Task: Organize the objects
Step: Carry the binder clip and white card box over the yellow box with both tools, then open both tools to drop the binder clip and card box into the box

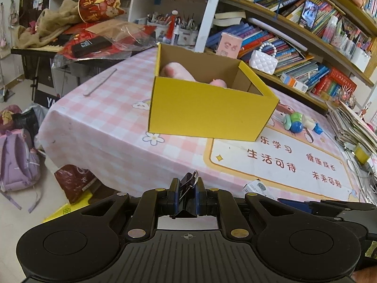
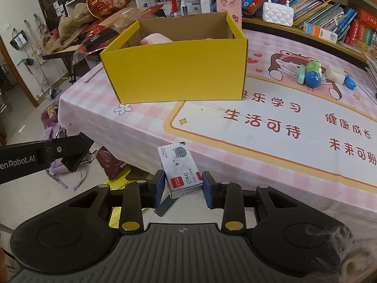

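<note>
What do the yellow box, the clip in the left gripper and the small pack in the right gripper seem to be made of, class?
Yellow box: corrugated cardboard, matte yellow outside, raw brown inside.
Binder clip: probably black painted metal, with shiny wire loops.
Staple pack: thin printed card, slightly glossy, with sharp folded edges.

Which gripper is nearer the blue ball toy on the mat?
Right, by a judgement. The right gripper, holding the staple box, sits on the blue ball toy's side of the table; the left gripper, clamping a binder clip, is off the opposite edge.
</note>
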`<state>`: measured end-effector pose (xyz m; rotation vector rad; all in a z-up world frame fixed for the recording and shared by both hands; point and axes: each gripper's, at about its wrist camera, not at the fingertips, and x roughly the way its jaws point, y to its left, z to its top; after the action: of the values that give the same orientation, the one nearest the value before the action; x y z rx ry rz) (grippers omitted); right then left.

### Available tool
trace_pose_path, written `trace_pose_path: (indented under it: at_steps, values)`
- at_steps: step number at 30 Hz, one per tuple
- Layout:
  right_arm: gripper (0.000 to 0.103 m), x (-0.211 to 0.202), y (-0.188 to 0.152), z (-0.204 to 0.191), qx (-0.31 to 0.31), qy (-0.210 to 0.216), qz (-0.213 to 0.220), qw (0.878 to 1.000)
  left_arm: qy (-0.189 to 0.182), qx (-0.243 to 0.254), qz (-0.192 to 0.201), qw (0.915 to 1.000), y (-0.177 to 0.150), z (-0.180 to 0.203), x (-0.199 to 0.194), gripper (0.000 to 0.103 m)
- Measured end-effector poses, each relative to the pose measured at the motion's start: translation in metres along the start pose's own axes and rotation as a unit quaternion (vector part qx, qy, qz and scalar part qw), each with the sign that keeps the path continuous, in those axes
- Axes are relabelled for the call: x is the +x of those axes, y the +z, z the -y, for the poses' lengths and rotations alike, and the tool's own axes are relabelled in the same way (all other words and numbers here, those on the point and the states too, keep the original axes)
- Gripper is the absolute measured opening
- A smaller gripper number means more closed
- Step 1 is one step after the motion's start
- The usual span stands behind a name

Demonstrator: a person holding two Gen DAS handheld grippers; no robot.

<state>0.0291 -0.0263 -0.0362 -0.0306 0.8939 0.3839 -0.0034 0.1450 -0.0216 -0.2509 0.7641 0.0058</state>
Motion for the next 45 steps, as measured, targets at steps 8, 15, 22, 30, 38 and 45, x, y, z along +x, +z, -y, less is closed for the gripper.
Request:
trace_pose_path:
  at_steps: [8, 15, 22, 30, 38, 45]
  values:
    - [0.032, -0.009, 0.007, -0.010, -0.003, -0.011, 0.014, 1.000, -0.009, -0.001, 0.020, 0.9998, 0.009, -0.008, -0.008, 0.011]
    - [0.032, -0.010, 0.022, -0.010, -0.017, -0.019, 0.032, 0.999, -0.016, 0.001, 0.039, 0.9991, 0.024, -0.006, -0.005, 0.011]
    - [0.032, 0.001, 0.062, -0.005, -0.019, -0.022, 0.072, 0.997, -0.012, 0.005, 0.071, 0.9974, 0.063, -0.005, 0.007, 0.011]
    - [0.032, 0.023, 0.141, 0.012, -0.025, -0.025, 0.126, 0.991, -0.007, 0.007, 0.099, 0.9951, 0.117, 0.004, 0.043, 0.011]
    - [0.032, 0.067, 0.187, 0.025, -0.042, -0.010, 0.126, 0.991, 0.022, 0.025, 0.083, 0.9960, 0.144, 0.022, 0.098, 0.011]
    - [0.032, 0.111, 0.207, 0.024, -0.074, 0.006, 0.099, 0.992, 0.056, 0.040, 0.050, 0.9964, 0.151, 0.028, 0.139, 0.011]
